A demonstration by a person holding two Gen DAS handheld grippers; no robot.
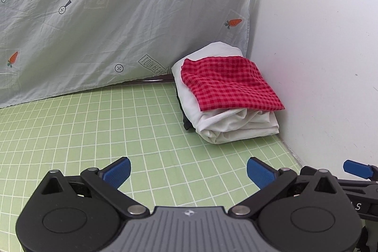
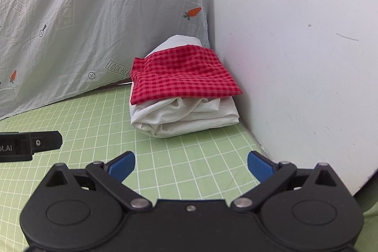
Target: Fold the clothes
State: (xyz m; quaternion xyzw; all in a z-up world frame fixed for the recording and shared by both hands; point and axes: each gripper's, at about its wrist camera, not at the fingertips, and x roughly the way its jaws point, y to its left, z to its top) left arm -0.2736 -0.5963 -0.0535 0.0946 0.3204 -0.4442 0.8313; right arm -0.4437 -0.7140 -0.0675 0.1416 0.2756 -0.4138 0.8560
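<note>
A folded red-and-pink checked cloth [image 1: 230, 84] lies on a folded white fabric bundle [image 1: 236, 124], stacked in the corner at about one o'clock on the green gridded mat [image 1: 94, 134], touching the white wall [image 1: 319, 63]. The left gripper [image 1: 188, 171] and right gripper [image 2: 191, 165] both hang empty, blue pads spread apart. A careless nudge could slide the checked piece off, I'd say.

Checked cloth [image 1: 230, 84] on folded sheet [image 1: 236, 124], mat's [image 1: 94, 129] far-right corner, beside wall [image 1: 319, 51]
</note>
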